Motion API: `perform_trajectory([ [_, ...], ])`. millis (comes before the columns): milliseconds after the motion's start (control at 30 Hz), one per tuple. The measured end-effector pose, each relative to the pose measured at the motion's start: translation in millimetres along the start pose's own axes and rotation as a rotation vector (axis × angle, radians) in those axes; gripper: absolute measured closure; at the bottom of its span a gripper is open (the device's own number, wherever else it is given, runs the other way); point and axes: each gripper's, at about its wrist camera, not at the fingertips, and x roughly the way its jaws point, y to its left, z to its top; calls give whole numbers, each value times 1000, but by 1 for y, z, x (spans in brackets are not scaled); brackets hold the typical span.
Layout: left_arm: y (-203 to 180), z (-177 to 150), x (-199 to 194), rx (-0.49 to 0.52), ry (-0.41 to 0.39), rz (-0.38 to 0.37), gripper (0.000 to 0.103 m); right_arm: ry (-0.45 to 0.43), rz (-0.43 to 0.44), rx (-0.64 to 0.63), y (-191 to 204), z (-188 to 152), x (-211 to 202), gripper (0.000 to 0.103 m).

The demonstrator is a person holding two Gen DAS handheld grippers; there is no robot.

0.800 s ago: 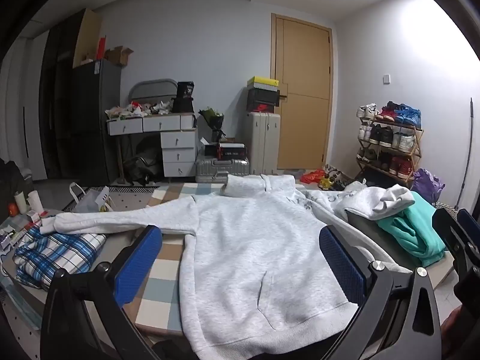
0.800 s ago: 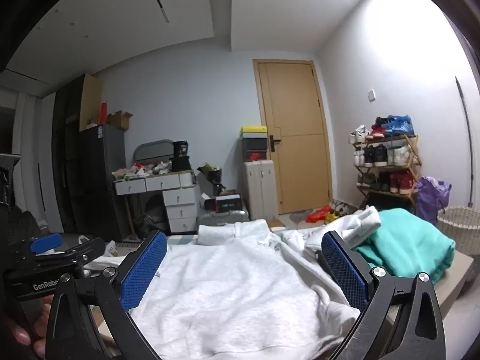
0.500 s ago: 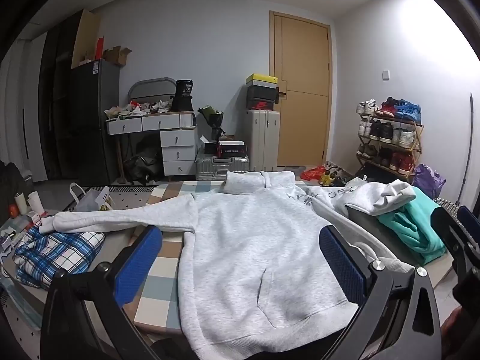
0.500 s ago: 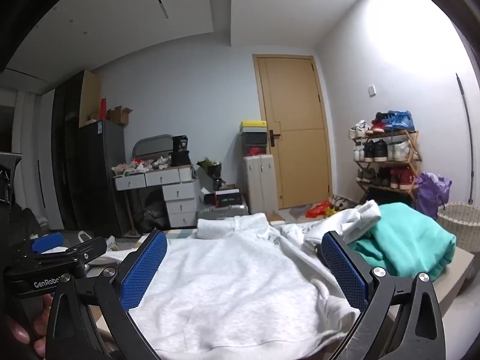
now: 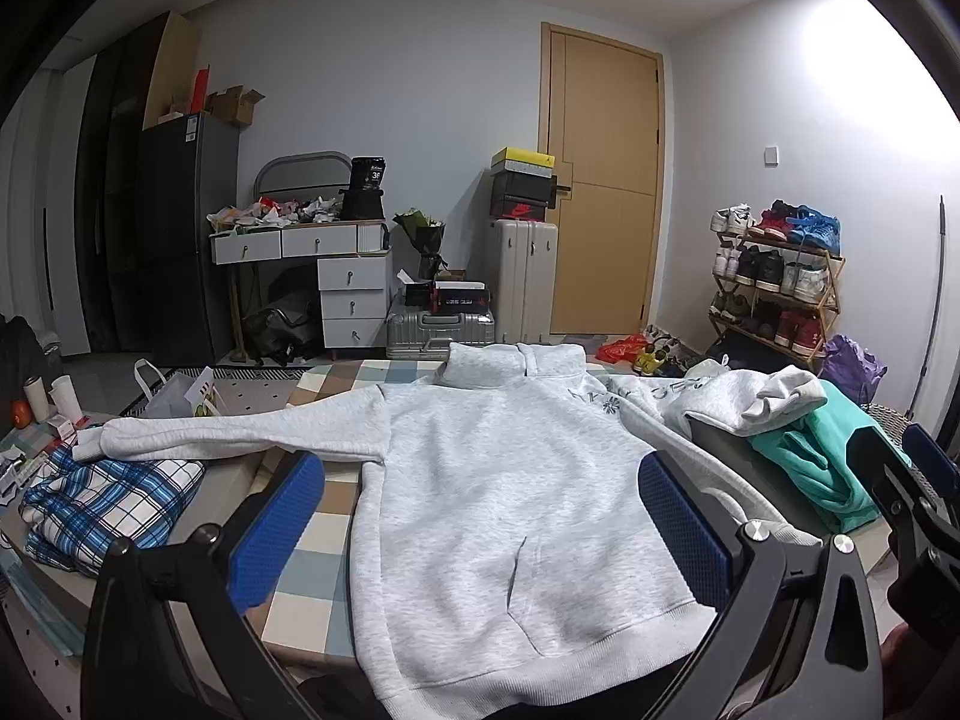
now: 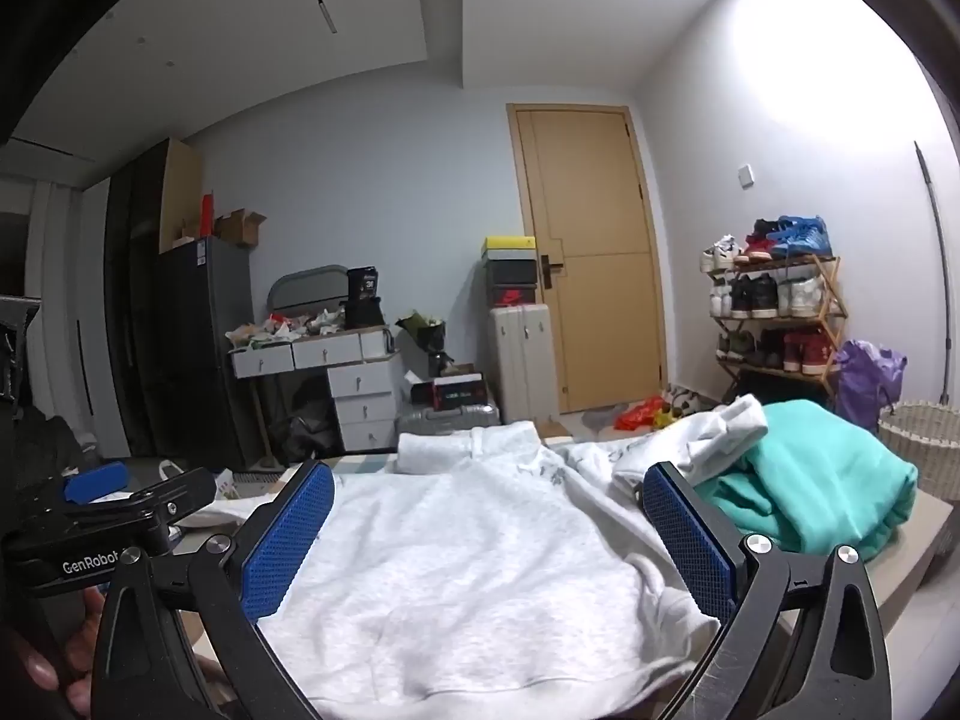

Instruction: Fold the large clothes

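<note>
- Behind the checkered table (image 5: 312, 546) we saw a wooden door (image 5: 600, 192) at twelve o'clock.
- We found the grey hoodie (image 5: 510, 492) spread flat, one sleeve reaching toward nine o'clock.
- Our left gripper (image 5: 480, 528) and right gripper (image 6: 486, 534) gaped fully, holding nothing.

This is a lived-in room of a home, a bedroom or dressing room. At the centre back stands a wooden door (image 5: 603, 192) with suitcases (image 5: 525, 279) and stacked shoe boxes (image 5: 521, 186) beside it; on the right a shoe rack (image 5: 774, 282) is full of trainers. On the left are a cluttered white drawer desk (image 5: 336, 276) and a dark wardrobe (image 5: 174, 240), with clothes such as a grey hoodie (image 5: 504, 480) spread in the foreground.
</note>
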Motion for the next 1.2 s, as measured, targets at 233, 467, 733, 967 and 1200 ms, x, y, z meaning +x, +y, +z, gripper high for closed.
perform_trajectory([
  [233, 1, 0, 0, -4, 2, 1, 1, -3, 2, -8, 2, -1, 1, 0],
  [467, 0, 0, 0, -9, 4, -2, 1, -4, 1, -7, 2, -2, 1, 0],
  [733, 0, -2, 1, -8, 9, -5, 1, -6, 2, -4, 3, -4, 1, 0],
  [967, 1, -4, 2, -12, 14, -5, 1, -21, -3, -19, 5, -5, -3, 0],
  [1200, -1, -6, 4, -6, 24, -5, 1, -15, 0, -17, 5, -7, -3, 0],
])
